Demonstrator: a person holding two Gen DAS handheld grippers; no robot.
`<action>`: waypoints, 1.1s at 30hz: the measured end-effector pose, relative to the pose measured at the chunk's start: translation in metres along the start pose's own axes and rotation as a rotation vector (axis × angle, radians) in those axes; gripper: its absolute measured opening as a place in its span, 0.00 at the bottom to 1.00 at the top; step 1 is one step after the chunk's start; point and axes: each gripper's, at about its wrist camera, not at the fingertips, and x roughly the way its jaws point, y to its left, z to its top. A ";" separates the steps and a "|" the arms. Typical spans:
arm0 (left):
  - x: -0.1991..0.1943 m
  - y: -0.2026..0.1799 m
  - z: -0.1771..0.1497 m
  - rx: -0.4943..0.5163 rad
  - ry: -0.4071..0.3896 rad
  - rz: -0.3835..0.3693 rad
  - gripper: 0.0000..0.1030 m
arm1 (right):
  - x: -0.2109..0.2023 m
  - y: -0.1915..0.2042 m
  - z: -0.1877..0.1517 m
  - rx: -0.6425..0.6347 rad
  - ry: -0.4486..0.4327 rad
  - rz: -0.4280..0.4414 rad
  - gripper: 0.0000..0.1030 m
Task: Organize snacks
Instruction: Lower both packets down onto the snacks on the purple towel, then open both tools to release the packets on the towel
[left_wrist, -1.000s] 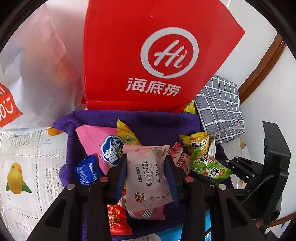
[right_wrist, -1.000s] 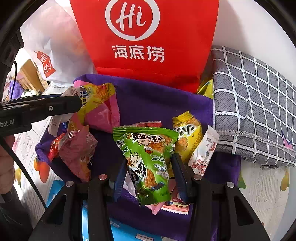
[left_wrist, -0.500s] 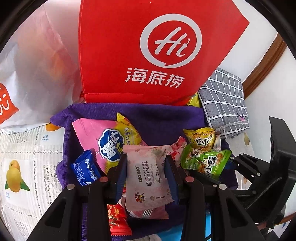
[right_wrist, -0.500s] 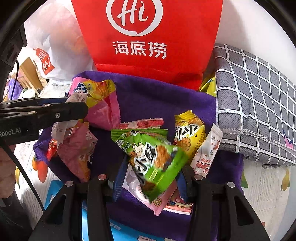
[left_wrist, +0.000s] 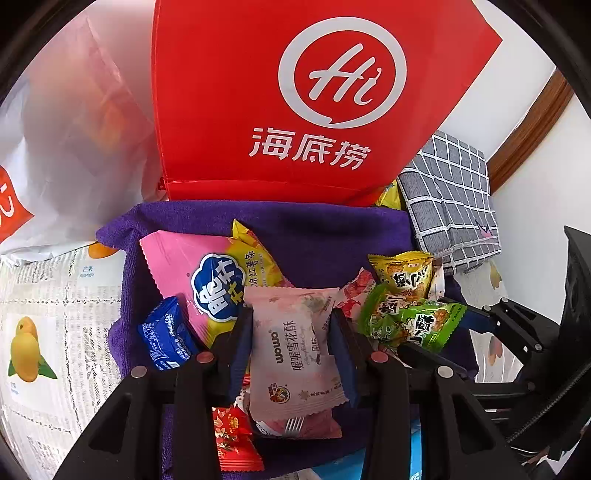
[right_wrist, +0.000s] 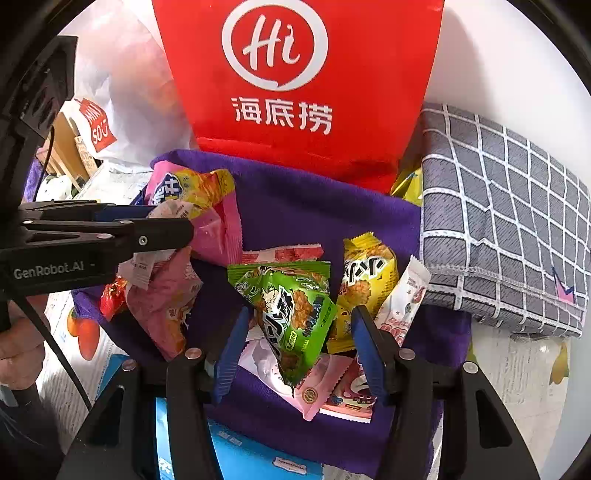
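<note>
left wrist view: left gripper fingers clamped on pink snack packet, just starting to ease apart; packet's long axis runs along the fingers, over purple cloth.
right wrist view: right gripper fingers opening, pads clear of green snack packet; packet lies tilted between them, on the snack pile.
next-move relation: red bag stands at far side, straight ahead of both grippers.

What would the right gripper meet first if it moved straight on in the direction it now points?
Most likely the green snack packet, which lies between the opening jaws of the right gripper, no longer clamped. Under it are a pink packet and the purple cloth; depth is hard to judge in this view.
</note>
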 end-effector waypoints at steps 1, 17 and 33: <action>0.000 0.000 0.000 0.001 0.002 -0.001 0.40 | -0.001 0.000 0.000 0.001 -0.002 -0.001 0.56; 0.003 -0.002 0.000 0.001 0.020 0.008 0.45 | -0.025 0.001 0.000 -0.025 -0.072 -0.072 0.56; -0.004 -0.006 0.002 0.028 -0.006 0.044 0.66 | -0.016 0.004 0.001 -0.012 -0.052 -0.048 0.54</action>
